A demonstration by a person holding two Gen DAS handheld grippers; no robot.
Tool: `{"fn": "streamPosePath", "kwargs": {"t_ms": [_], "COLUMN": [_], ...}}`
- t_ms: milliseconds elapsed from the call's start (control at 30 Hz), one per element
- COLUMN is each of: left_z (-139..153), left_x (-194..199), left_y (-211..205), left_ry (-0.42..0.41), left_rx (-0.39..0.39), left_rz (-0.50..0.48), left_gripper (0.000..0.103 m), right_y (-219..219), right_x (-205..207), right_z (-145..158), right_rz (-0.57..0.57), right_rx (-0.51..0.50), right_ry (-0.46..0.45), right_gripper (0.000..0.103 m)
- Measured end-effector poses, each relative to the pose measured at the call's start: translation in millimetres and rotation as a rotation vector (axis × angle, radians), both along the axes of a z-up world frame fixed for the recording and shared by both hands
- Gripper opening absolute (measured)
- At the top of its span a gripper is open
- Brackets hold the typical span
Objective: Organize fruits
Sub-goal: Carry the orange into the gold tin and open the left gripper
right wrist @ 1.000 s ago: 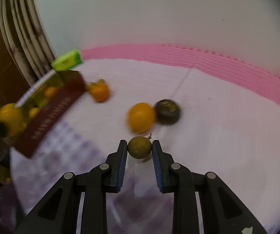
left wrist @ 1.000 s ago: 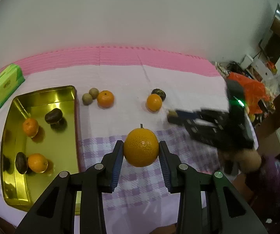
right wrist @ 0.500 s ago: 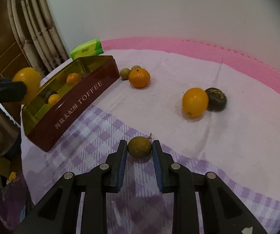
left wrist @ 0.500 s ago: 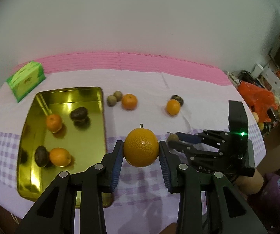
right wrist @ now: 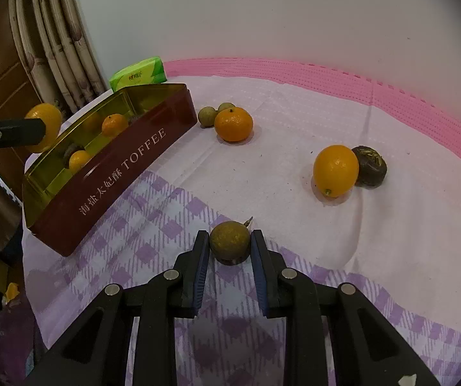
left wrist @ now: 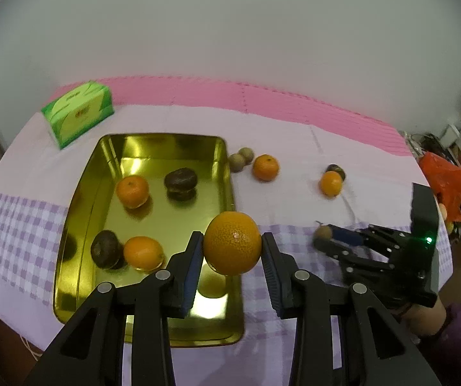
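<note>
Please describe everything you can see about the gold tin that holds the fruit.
The tin is a shallow rectangular metal box, shiny gold inside and dark red outside with "TOFFEE" printed on its side. It lies open and flat on the tablecloth, near a green tissue box. Two oranges and two dark fruits rest inside. The left gripper holds an orange above it.

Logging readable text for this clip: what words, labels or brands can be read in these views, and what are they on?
"TOFFEE": on the dark red side wall of the tin, right wrist view.
"海盐太妃酥": the Chinese characters beside it on that wall, as best I can read them.
Green tissue box: a small red logo is printed on it, too small to read in either view.
The fruit and both tools carry no readable text.
</note>
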State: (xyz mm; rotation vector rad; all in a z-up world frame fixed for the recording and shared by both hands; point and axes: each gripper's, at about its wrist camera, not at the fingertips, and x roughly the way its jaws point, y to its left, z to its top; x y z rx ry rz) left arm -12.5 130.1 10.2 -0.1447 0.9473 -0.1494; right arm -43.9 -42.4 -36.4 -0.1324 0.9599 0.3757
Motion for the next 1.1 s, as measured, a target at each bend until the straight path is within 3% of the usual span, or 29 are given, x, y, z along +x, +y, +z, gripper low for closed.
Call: {"fn": "streamPosePath", "kwargs": {"t_ms": [267, 467, 633, 967, 1100], "left_z": [-7, -15, -29, -39, -43], "left_x": [7, 11, 16, 18, 18], "left_y": [35, 64, 80, 50, 45], "left_ry": [0.011, 0.013, 0.052, 0.050, 0.068], "left_rx": [0.010, 0.075, 0.040, 0.050, 0.001], "left_rz": [0.084, 0.156, 0.184, 0.078, 0.033], "left_gripper": [0.037, 0.037, 0.037, 0.037, 0.037], "right_y": [3, 2, 0, -1, -1], "right_x": [0, 0, 1, 1, 1], "right_z": [-1, -1, -1, 0, 0], "right_rz": [0.001, 0.000, -0.002, -0.006, -0.007], "right_rx": [-0.017, -0.011, 0.002, 0.014, 0.014], "right_ry": [-0.005, -0.003, 0.001, 0.004, 0.004], "right_gripper": [0.024, 0.024, 0.024, 0.024, 0.024]}}
